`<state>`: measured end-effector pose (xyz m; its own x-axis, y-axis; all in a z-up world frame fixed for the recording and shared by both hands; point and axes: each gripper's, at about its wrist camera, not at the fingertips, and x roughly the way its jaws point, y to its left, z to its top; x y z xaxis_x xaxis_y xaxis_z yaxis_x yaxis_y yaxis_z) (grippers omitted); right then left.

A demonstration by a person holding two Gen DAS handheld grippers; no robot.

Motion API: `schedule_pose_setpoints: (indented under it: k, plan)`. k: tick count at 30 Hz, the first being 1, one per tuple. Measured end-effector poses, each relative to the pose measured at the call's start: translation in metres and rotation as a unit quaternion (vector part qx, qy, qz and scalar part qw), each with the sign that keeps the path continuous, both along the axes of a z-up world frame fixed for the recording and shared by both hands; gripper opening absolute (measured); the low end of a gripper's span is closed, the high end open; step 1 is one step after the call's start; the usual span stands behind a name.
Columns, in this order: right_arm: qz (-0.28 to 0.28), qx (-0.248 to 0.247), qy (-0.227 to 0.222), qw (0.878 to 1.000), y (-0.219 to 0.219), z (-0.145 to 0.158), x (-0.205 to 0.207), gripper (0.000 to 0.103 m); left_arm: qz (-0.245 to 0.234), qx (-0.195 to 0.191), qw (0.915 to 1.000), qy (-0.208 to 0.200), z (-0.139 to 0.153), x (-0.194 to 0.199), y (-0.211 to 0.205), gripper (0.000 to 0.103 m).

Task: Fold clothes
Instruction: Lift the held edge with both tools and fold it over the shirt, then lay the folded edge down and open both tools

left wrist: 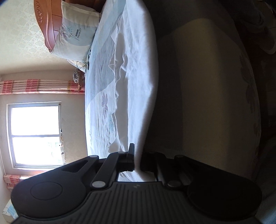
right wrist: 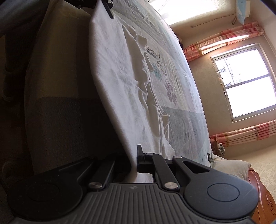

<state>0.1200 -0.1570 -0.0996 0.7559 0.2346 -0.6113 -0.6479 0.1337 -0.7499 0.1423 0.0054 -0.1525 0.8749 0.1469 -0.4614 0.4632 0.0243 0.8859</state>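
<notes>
A white garment [left wrist: 136, 74] lies spread on the bed and hangs over its near edge; it also shows in the right wrist view [right wrist: 120, 77]. My left gripper [left wrist: 137, 160] is shut on the garment's edge at the bed's side. My right gripper [right wrist: 133, 162] is shut on the same edge further along. The left gripper's fingers [right wrist: 108, 8] show at the top of the right wrist view, pinching the cloth. Both views are rolled sideways.
The bed [left wrist: 100, 96] has a pale floral sheet. A pillow [left wrist: 74, 34] leans on the wooden headboard [left wrist: 46, 22]. A window [right wrist: 246, 82] with pink striped curtains [right wrist: 224, 39] is on the far wall. The bed's shaded side [left wrist: 198, 94] drops to the floor.
</notes>
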Motion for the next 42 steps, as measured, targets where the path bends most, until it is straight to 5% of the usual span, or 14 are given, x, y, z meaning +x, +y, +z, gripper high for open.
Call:
schedule_pose_setpoints:
  k: [5, 9, 12, 16, 21, 24, 27, 29, 33, 38, 40, 42]
  plan:
    - [-0.018, 0.011, 0.015, 1.0, -0.003, -0.004, 0.0, 0.011, 0.016, -0.003, 0.9998, 0.014, -0.009, -0.031, 0.011, 0.009]
    - [-0.042, 0.029, 0.008, 0.999, -0.016, -0.008, -0.004, 0.033, 0.028, -0.005, 0.9996, -0.003, -0.011, -0.038, 0.016, 0.011]
    - [-0.064, 0.044, -0.007, 0.997, -0.021, -0.014, -0.005, 0.048, 0.055, 0.004, 0.9985, 0.002, -0.014, -0.029, 0.019, 0.035]
    - [-0.091, 0.023, -0.03, 0.995, -0.022, -0.029, 0.003, 0.048, 0.097, -0.002, 0.9952, 0.008, -0.005, -0.027, 0.035, 0.036]
    - [-0.153, 0.023, -0.023, 0.988, -0.063, -0.013, 0.016, 0.053, 0.156, 0.009, 0.9877, -0.004, 0.025, -0.032, 0.071, 0.036]
    - [-0.18, 0.014, -0.035, 0.983, -0.087, 0.0, 0.019, 0.053, 0.196, -0.056, 0.9788, -0.015, 0.055, -0.014, 0.079, 0.036]
    - [-0.209, 0.064, -0.034, 0.975, -0.097, 0.022, 0.029, 0.054, 0.236, -0.128, 0.963, -0.027, 0.087, 0.005, 0.085, 0.036]
    - [-0.217, 0.129, -0.01, 0.968, -0.094, 0.038, 0.037, 0.056, 0.235, -0.203, 0.9505, 0.001, 0.095, 0.02, 0.073, 0.036]
    - [-0.197, 0.242, 0.079, 0.947, -0.07, 0.049, 0.054, 0.06, 0.221, -0.357, 0.9053, 0.065, 0.109, 0.052, 0.044, 0.047]
    - [-0.202, 0.292, 0.166, 0.92, -0.039, 0.019, 0.073, 0.06, 0.238, -0.415, 0.8711, 0.11, 0.082, 0.069, 0.038, 0.048]
    - [-0.223, 0.301, 0.185, 0.908, -0.041, 0.004, 0.081, 0.06, 0.275, -0.433, 0.8487, 0.127, 0.059, 0.058, 0.06, 0.048]
    - [-0.24, 0.317, 0.198, 0.896, -0.053, -0.006, 0.082, 0.07, 0.29, -0.489, 0.8111, 0.14, 0.055, 0.051, 0.088, 0.052]
